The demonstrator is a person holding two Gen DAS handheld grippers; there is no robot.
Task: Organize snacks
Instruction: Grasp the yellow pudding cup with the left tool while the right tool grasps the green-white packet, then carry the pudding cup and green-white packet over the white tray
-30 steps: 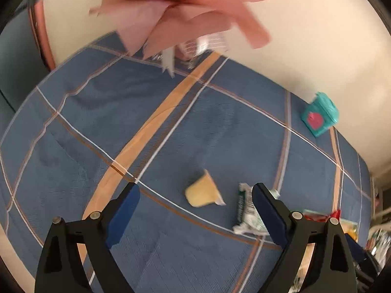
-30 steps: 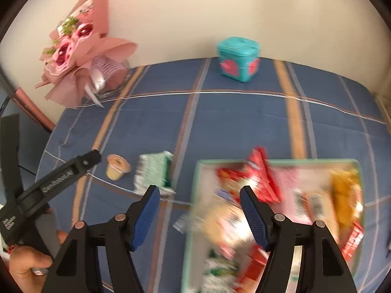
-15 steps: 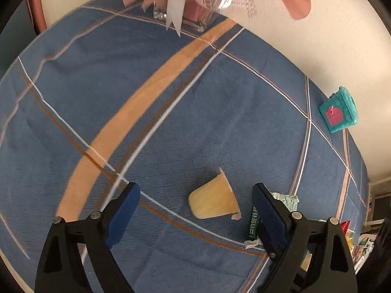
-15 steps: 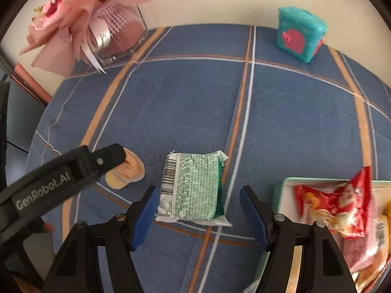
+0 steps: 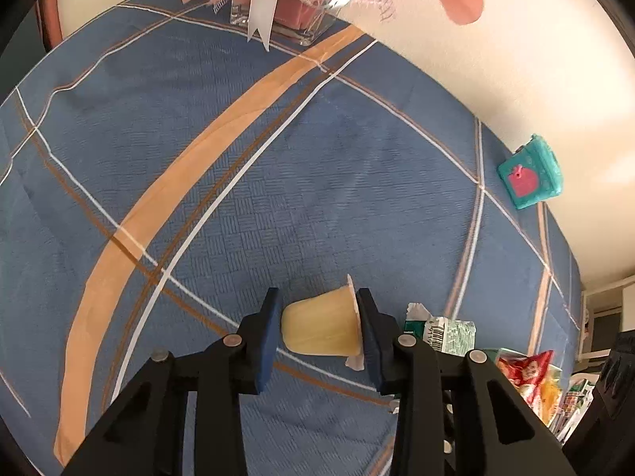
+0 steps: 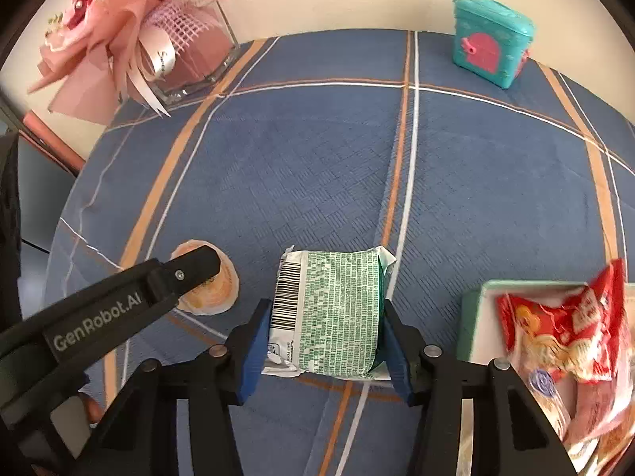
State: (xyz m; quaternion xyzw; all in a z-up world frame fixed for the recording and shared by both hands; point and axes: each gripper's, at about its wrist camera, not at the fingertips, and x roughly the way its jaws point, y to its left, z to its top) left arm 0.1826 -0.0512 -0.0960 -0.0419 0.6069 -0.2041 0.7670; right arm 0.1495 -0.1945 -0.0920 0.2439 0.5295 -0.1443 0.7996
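A yellow jelly cup (image 5: 321,329) lies on its side on the blue plaid tablecloth (image 5: 317,182). My left gripper (image 5: 319,317) points down over it; its jaws are closing and both blue pads touch the cup's ends. A green-and-white snack packet (image 6: 333,309) lies just right of the cup. My right gripper (image 6: 325,317) is closing on it, and its pads press the packet's two sides so that it bulges a little. In the right wrist view one left fingertip (image 6: 190,267) covers part of the cup (image 6: 216,297).
A mint-green tray (image 6: 476,317) holding a red snack bag (image 6: 555,325) and other packets sits at the right. At the back by the wall stand a teal box (image 6: 492,51) and a pink bouquet in a glass vase (image 6: 158,39). A hand (image 6: 93,410) shows at lower left.
The right gripper swung left from above the tray to the green packet and closed on it. The left gripper came down over the jelly cup and its wide jaws closed onto it.
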